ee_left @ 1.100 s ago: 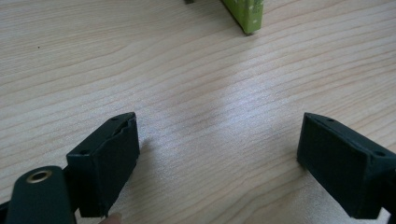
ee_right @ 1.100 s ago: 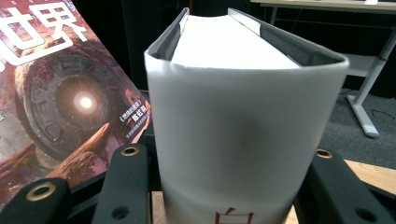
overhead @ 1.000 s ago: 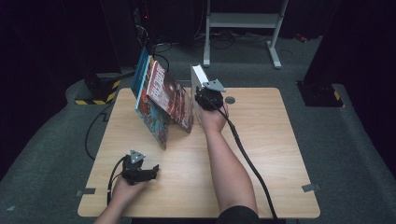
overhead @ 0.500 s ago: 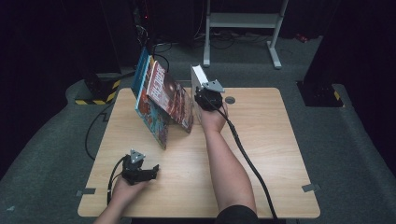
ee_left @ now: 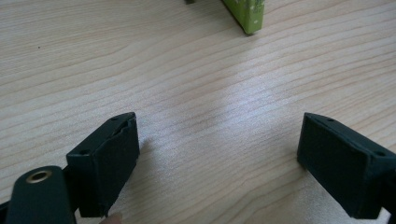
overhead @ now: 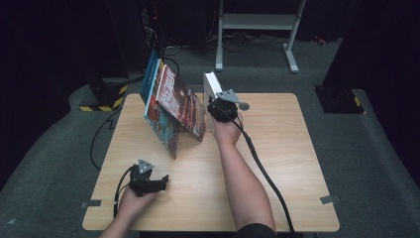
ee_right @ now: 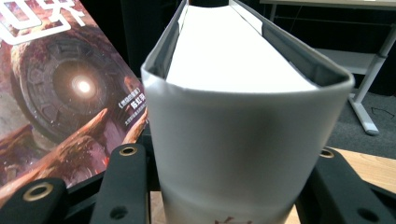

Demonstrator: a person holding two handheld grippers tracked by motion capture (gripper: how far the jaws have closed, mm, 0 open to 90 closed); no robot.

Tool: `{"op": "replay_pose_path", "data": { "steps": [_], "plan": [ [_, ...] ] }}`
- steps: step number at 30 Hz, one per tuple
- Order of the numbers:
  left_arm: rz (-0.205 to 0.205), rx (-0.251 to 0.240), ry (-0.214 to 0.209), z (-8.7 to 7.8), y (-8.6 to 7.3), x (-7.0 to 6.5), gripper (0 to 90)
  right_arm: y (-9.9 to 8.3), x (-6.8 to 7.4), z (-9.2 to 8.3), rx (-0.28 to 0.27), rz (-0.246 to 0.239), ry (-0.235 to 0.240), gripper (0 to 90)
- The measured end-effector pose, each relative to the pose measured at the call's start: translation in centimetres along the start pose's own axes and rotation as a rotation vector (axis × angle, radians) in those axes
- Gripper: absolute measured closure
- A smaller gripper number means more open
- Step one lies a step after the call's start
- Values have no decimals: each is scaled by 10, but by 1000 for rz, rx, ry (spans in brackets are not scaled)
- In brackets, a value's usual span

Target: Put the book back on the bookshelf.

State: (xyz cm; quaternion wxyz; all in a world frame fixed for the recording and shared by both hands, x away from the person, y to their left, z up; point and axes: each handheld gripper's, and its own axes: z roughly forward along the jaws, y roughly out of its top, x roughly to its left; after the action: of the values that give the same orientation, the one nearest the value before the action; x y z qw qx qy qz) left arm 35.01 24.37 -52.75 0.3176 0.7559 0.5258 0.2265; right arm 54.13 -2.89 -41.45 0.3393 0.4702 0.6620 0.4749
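A thick white book (overhead: 211, 89) stands upright near the table's far edge, and my right gripper (overhead: 221, 105) is shut on its spine. In the right gripper view the white book (ee_right: 238, 116) sits between the two black jaws, its page block seen from above. Left of it several colourful books (overhead: 171, 106) lean together; the nearest shows a red-brown cover (ee_right: 56, 102). My left gripper (overhead: 157, 182) rests low on the table near the front left, jaws open with bare wood between them. Its black pads (ee_left: 109, 158) stand wide apart.
The wooden table (overhead: 277, 148) has bare room at the right and front. A small dark round object (overhead: 243, 105) lies just right of the white book. A green book corner (ee_left: 245, 14) shows ahead of the left gripper. Cables trail off the table; a white stand (overhead: 257, 22) is behind.
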Motion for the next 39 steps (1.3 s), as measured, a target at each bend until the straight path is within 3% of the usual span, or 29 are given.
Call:
{"op": "replay_pose_path", "data": {
  "steps": [12, 18, 24, 33, 39],
  "plan": [
    [0, 1, 1, 0, 0, 0, 129, -1, -2, -3, 18, 16, 8, 516],
    [9, 1, -4, 1, 1, 0, 130, 10, -4, -6, 36, -9, 25, 431],
    [9, 0, -4, 0, 1, 0, 130, 18, -3, -7, 46, 9, 7, 534],
    [13, -1, -7, 1, 1, 0, 130, 17, 4, -6, 11, -24, -25, 546],
    [14, -2, -7, 1, 1, 0, 130, 18, 2, -2, 1, -11, -31, 547]
  ]
}}
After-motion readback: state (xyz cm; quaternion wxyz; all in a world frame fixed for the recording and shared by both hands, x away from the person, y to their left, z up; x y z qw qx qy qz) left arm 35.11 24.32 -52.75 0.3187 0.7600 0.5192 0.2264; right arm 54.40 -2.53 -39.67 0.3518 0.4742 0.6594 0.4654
